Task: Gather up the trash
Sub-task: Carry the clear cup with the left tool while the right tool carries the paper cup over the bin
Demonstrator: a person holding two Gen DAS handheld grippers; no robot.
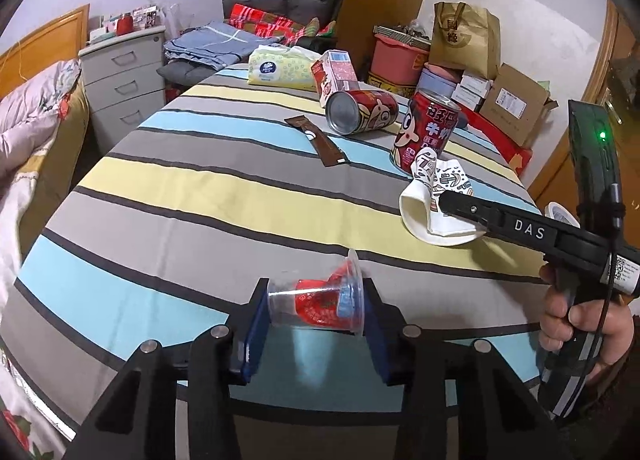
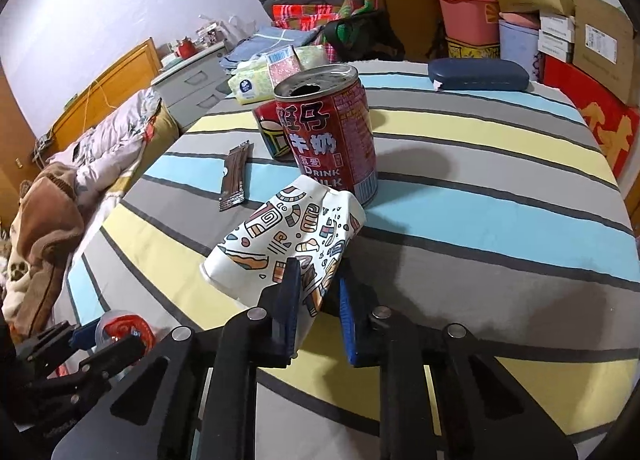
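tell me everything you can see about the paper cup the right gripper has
The paper cup is white with colourful doodle prints, crushed and dented, lying on its side on the striped tablecloth. Its open rim faces lower left. The right gripper pinches its flattened wall between blue pads. Its far end lies beside the upright red milk can.

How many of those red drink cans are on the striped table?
2. One red can stands upright beside the crumpled paper cup that the right gripper pinches. The other can lies on its side just behind it, near the milk carton. Others could be hidden.
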